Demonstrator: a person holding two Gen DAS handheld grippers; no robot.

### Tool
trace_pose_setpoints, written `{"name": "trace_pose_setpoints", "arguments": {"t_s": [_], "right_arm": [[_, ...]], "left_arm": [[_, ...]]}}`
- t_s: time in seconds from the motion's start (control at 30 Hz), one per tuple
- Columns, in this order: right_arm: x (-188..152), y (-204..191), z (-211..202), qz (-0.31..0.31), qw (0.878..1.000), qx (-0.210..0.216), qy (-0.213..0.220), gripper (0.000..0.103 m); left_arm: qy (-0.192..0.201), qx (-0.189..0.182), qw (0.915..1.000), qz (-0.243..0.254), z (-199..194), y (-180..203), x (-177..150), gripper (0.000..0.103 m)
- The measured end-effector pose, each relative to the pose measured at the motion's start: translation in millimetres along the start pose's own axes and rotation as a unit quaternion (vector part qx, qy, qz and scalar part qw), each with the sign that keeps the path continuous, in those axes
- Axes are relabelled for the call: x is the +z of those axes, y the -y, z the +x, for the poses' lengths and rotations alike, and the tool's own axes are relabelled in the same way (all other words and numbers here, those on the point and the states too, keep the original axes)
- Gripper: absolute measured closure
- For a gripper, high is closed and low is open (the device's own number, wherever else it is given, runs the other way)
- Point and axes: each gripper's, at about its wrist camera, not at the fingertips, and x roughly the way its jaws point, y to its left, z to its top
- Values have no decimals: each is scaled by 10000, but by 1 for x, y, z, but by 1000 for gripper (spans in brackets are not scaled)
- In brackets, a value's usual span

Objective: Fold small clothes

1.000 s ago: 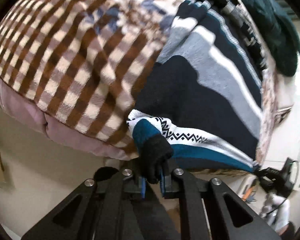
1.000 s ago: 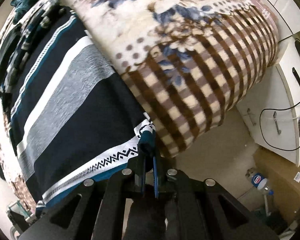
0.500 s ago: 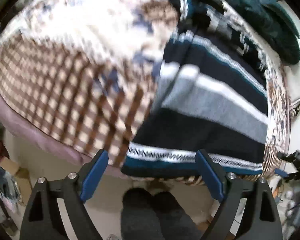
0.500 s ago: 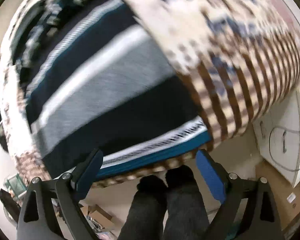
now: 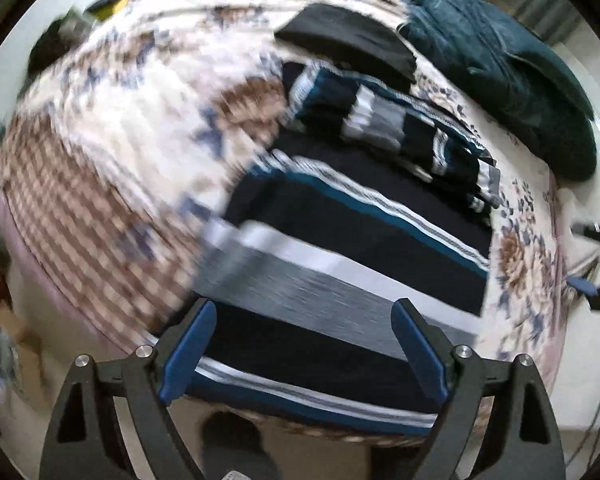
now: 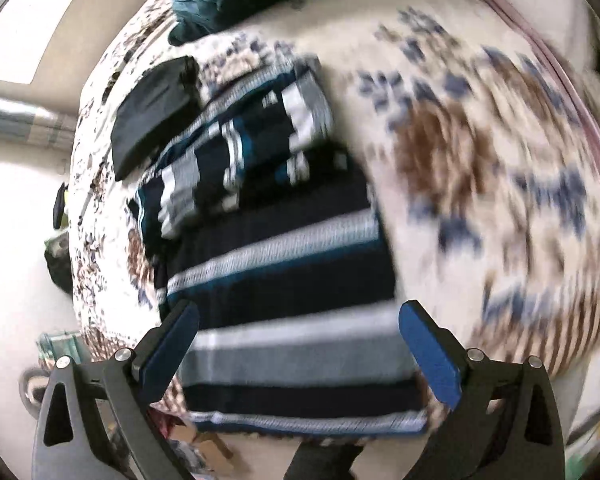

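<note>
A navy sweater [image 5: 340,248] with grey, white and teal stripes lies flat on the bed, its hem at the near edge. Its sleeves [image 5: 400,128] are folded across the upper part. My left gripper [image 5: 303,307] hangs open above the hem end, nothing between its blue pads. In the right wrist view the same sweater [image 6: 284,280] spreads below my right gripper [image 6: 299,308]. Its jaws are opening wide with nothing between them. Both views are motion-blurred.
A floral and brown-checked blanket [image 5: 120,140] covers the bed. A folded black garment [image 5: 348,40] lies beyond the sweater, and a dark teal garment [image 5: 500,68] is heaped at the far side. A person's dark-socked feet [image 5: 236,444] stand on the floor by the bed edge.
Both grippers were shut on the sweater's hem corners at the bed edge. They have let go, opened wide, and risen and swung over the sweater.
</note>
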Motion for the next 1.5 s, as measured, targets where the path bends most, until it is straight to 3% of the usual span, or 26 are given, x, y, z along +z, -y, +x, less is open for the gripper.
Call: {"name": "trace_pose_setpoints", "arguments": {"t_s": [0.13, 0.23, 0.33, 0.37, 0.47, 0.53, 0.6, 0.77, 0.83, 0.9, 1.0, 1.03, 1.07, 1.1, 1.13, 1.17, 1.3, 1.5], "right_arm": [[88, 19, 34, -523, 9980, 156, -332, 2], [132, 32, 63, -929, 9937, 123, -609, 2], [165, 44, 93, -1332, 9877, -11, -825, 2], [175, 48, 102, -1443, 9857, -12, -876, 2], [202, 62, 132, -1556, 9824, 55, -1033, 2], [219, 68, 148, -1518, 9819, 199, -1119, 2], [235, 70, 163, -1429, 9819, 470, -1155, 2], [270, 61, 205, -1246, 9773, 1021, -1376, 2], [276, 54, 220, -1213, 9736, 1212, -1505, 2], [277, 43, 235, -1239, 9708, 1267, -1617, 2], [272, 29, 244, -1265, 9657, 1416, -1773, 2], [269, 24, 246, -1246, 9634, 1496, -1845, 2], [266, 21, 247, -1237, 9623, 1548, -1864, 9], [264, 19, 248, -1255, 9624, 1538, -1856, 32], [262, 15, 250, -1305, 9628, 1484, -1844, 47], [260, 12, 251, -1352, 9630, 1417, -1849, 71], [255, 5, 245, -1416, 9648, 1420, -1704, 82], [249, -20, 208, -1525, 9682, 1298, -1497, 86]], "left_arm": [[-342, 196, 9954, -872, 30, 47, -44, 14], [-615, 299, 9839, -1649, 60, 72, -89, 14], [-1013, -136, 9548, -2790, 92, 79, -136, 14], [-1156, -279, 9416, -3152, 103, 82, -155, 14], [-1307, -605, 9125, -3828, 123, 91, -192, 14], [-1356, -810, 8965, -4140, 135, 101, -209, 14], [-1360, -963, 8893, -4259, 143, 113, -219, 14], [-1189, -1106, 8809, -4446, 161, 124, -221, 15], [-1056, -928, 8813, -4512, 161, 122, -219, 35], [-989, -758, 8852, -4482, 158, 119, -219, 79], [-897, -596, 8939, -4352, 149, 120, -216, 96], [-868, -569, 8949, -4341, 146, 120, -216, 97], [-853, -574, 8944, -4352, 144, 119, -216, 97], [-829, -614, 8922, -4398, 142, 118, -218, 98], [-809, -647, 8895, -4450, 139, 114, -221, 98], [-781, -713, 8848, -4538, 135, 109, -225, 99], [-622, -959, 8727, -4747, 119, 97, -227, 99], [-234, -1183, 8558, -5031, 72, 71, -216, 101]]}}
